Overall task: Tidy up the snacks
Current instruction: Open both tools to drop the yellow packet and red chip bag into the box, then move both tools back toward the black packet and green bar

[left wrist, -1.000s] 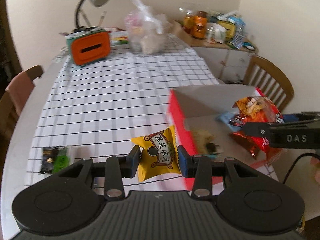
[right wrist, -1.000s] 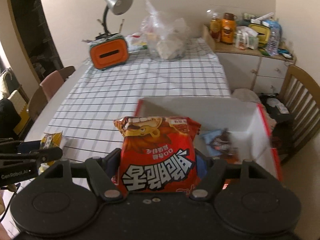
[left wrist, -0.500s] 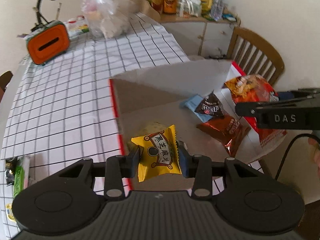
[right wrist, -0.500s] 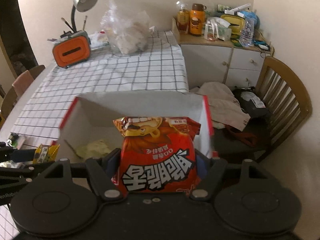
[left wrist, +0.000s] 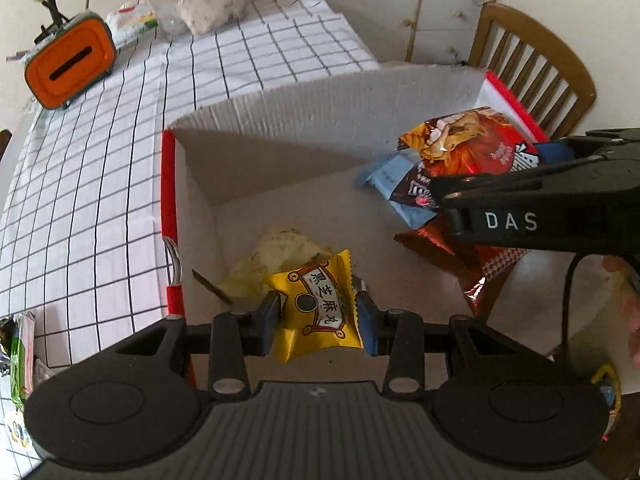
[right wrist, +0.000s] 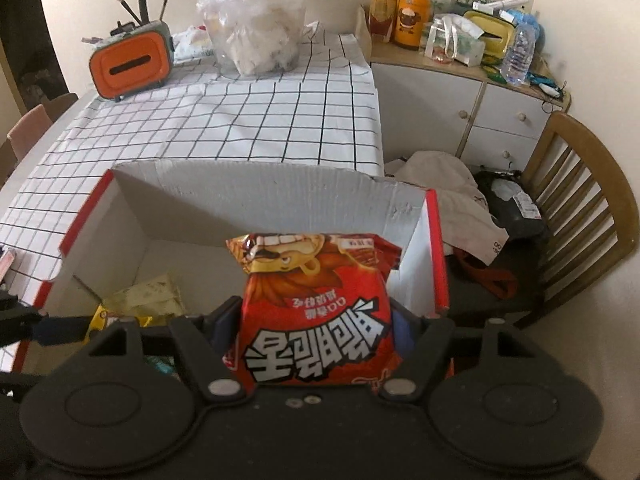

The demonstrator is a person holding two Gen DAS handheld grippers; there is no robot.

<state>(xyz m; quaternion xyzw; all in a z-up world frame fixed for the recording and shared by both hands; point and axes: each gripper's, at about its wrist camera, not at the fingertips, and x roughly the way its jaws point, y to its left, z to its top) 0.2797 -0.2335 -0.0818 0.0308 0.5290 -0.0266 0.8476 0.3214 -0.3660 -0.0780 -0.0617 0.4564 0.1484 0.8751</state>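
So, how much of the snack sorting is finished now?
Done: several packets, such as the blue packet, lie in the box. In hand: left tongs grip the yellow packet and right tongs the red bag. Left: green packets on the tablecloth.

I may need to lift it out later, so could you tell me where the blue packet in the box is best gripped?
Take the light blue flat foil packet by its free left end, coming from above on the open left side of the white cardboard box; its right part lies under other bags and the right gripper.
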